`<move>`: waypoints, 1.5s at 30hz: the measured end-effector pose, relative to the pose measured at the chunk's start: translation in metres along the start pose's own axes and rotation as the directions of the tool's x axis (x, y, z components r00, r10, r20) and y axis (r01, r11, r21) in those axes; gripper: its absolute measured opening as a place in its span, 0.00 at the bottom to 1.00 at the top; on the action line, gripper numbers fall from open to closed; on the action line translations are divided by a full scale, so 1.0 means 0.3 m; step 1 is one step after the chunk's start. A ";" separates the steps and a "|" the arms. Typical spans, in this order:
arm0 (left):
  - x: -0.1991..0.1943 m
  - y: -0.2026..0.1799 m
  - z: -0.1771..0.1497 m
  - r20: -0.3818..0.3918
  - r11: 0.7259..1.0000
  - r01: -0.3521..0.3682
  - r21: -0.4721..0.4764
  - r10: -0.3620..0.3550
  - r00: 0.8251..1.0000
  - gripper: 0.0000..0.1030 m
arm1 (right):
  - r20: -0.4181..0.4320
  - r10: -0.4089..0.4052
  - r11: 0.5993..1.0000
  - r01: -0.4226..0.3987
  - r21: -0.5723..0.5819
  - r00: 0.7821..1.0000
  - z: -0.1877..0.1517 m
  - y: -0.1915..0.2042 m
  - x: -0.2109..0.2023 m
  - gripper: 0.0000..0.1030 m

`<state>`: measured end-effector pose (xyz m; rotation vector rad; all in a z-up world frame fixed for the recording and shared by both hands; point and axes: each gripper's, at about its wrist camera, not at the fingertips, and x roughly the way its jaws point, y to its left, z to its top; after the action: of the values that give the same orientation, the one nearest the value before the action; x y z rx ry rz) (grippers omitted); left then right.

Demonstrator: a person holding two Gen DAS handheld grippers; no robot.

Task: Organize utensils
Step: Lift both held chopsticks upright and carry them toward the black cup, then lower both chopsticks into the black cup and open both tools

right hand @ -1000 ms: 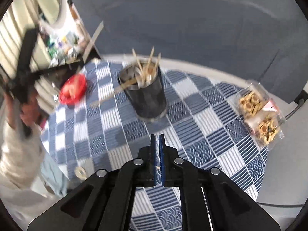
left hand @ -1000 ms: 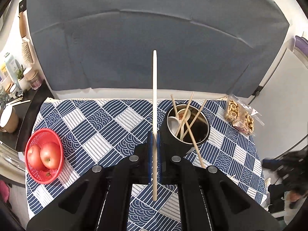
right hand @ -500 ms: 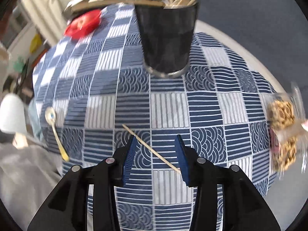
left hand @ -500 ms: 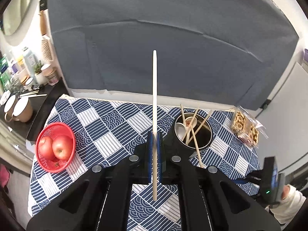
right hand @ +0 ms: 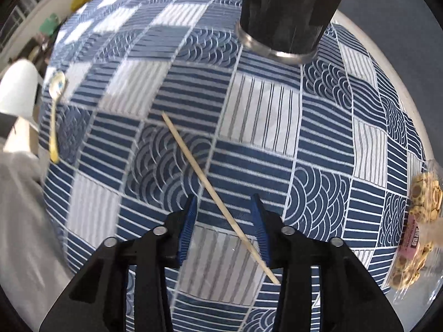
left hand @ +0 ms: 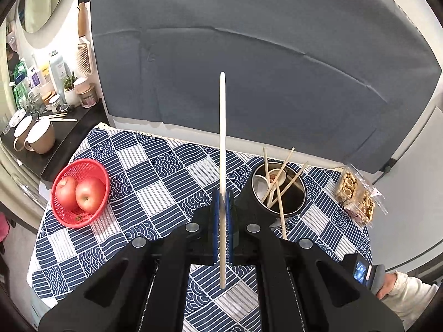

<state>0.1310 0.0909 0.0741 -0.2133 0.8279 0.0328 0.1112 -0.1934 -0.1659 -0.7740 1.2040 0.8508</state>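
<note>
My left gripper (left hand: 222,193) is shut on a pale chopstick (left hand: 222,138) that stands upright, held above the table to the left of the black utensil cup (left hand: 278,191). The cup holds several chopsticks and a white spoon. My right gripper (right hand: 224,202) is open, low over the blue patterned tablecloth (right hand: 265,116), with a wooden chopstick (right hand: 205,179) lying diagonally between its fingers. The cup (right hand: 290,13) stands just beyond it. A gold spoon (right hand: 55,105) lies at the cloth's left edge.
A red basket (left hand: 80,193) with two apples sits at the table's left. A clear box of biscuits (left hand: 357,196) lies at the right, also in the right wrist view (right hand: 418,229). Mugs and bottles stand on a dark shelf (left hand: 36,135) beyond the left edge.
My right gripper opened and dropped close to the cloth around the lying chopstick. My left gripper rose and pulled back with its chopstick; the cup looks smaller.
</note>
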 end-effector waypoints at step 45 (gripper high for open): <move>0.123 -0.077 0.195 -0.027 0.893 0.327 0.309 -0.335 0.942 0.05 | 0.576 -0.210 0.816 -0.183 0.549 0.790 0.306 -0.142 -0.749 0.04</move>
<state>0.2011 0.0781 0.0896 -0.0538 0.7493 -0.4139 0.1587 -0.1660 0.0744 0.0296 0.7772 0.5882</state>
